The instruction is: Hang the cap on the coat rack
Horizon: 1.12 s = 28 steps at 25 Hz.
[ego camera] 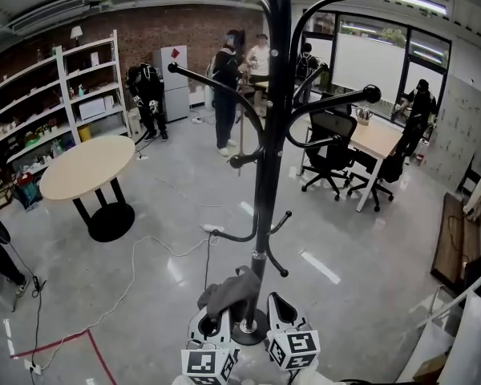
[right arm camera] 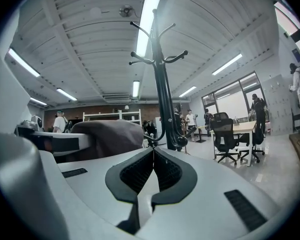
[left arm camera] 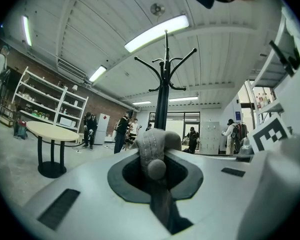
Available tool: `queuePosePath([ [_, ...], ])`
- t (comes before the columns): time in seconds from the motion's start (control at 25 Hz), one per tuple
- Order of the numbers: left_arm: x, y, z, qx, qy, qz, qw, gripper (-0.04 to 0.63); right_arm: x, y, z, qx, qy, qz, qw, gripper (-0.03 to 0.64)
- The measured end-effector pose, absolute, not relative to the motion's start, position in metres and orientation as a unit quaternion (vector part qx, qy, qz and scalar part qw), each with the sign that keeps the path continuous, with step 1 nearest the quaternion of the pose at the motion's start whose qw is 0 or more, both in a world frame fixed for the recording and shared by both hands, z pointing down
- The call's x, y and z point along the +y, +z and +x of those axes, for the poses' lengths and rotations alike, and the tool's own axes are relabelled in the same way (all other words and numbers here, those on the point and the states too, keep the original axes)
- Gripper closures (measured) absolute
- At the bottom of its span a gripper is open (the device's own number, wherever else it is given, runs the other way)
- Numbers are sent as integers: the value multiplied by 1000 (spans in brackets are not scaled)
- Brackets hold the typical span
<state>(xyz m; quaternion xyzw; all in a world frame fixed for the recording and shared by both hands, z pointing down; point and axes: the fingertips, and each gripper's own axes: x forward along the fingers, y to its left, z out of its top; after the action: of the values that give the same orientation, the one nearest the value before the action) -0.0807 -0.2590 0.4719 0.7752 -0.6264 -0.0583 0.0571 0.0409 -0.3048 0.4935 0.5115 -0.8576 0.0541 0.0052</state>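
Observation:
The black coat rack rises right in front of me, its curved hooks spreading at several heights. A grey cap hangs bunched low beside the pole. My left gripper is shut on the cap; in the left gripper view its fabric and top button fill the gap between the jaws, with the rack straight beyond. To the right of the pole's foot, my right gripper is shut with nothing in it. In the right gripper view the jaws meet; the cap shows at left and the rack stands close ahead.
A round table stands at left, white shelves behind it. A desk with office chairs is at right. Several people stand at the back. A cable and red tape lie on the floor.

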Motion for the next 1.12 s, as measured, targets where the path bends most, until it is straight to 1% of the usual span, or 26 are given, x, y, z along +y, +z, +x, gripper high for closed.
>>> queuePosePath([
  [0.16,-261,454,-93,-630,-66,773,39,566,-302,495,35,-859,57,510,9,606],
  [0.4,-264,410,-104,-631,-87,771,-20,566,-301,493,34,-856,57,514,8,606],
  [0.72,-271,354,-114,-628,-130,765,-62,566,-303,494,33,-856,61,513,8,606],
  [1.12,-267,304,-120,-625,-169,754,-112,566,-306,492,37,-853,57,519,6,606],
])
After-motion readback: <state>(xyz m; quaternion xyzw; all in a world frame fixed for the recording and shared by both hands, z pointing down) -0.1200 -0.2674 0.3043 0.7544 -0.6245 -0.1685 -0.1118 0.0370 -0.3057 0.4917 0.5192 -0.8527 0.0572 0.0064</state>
